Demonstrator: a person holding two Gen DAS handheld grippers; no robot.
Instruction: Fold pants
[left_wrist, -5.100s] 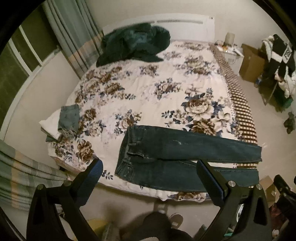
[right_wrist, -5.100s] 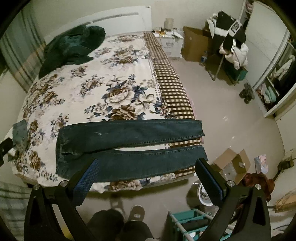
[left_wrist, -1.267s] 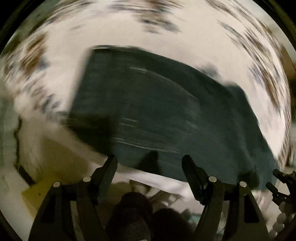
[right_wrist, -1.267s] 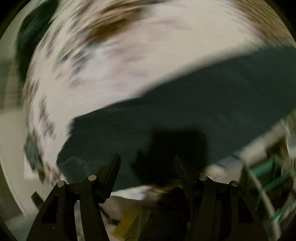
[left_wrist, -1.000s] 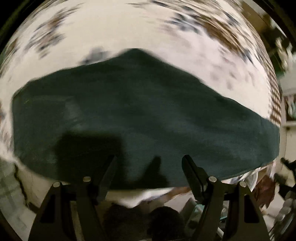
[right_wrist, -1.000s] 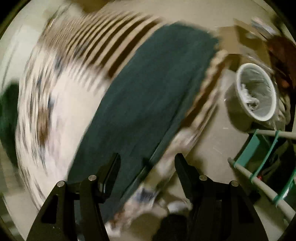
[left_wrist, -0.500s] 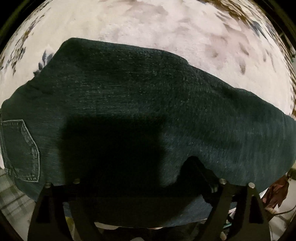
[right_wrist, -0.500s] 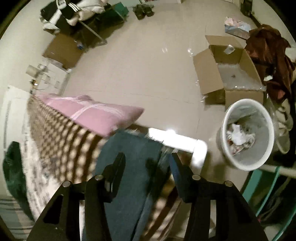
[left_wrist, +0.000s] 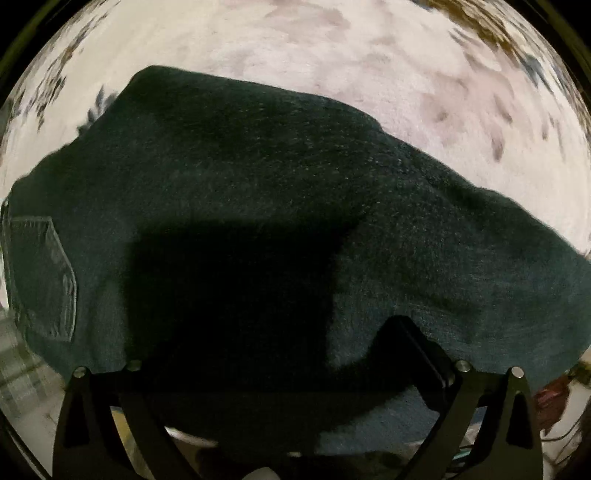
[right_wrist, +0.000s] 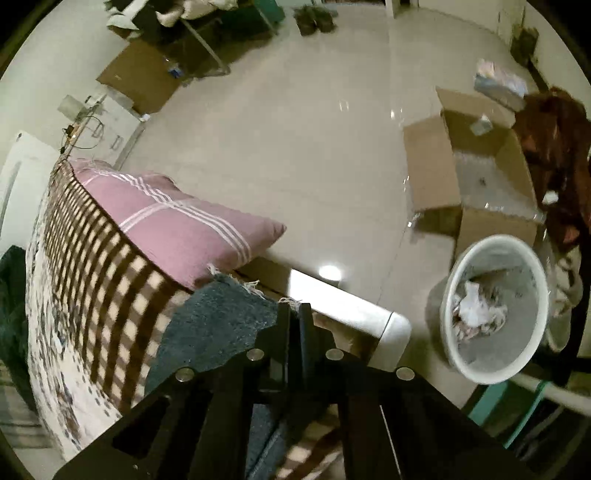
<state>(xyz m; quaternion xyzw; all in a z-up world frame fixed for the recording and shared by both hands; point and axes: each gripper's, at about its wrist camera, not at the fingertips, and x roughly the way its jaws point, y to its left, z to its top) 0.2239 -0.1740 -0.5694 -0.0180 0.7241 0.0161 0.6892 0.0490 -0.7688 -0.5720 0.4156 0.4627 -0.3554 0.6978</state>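
Dark denim pants (left_wrist: 258, 192), laid across a floral bedspread (left_wrist: 369, 55), back pocket (left_wrist: 44, 277) at the view's left edge, seat and thigh filling the left wrist view. Left gripper (left_wrist: 266, 354) pointed straight down over the cloth, jaws opening to full spread, pads seemingly pressed into the fabric but nothing pinched; shadow too deep to be sure. Right gripper (right_wrist: 294, 314) drawn together, clamped on the frayed hem (right_wrist: 255, 286) at the bed's foot, likely for carrying the legs toward the waist. Alongside: pink pillow (right_wrist: 177, 218), checked blanket (right_wrist: 99, 277), white bin (right_wrist: 495, 306), cardboard box (right_wrist: 476, 166).
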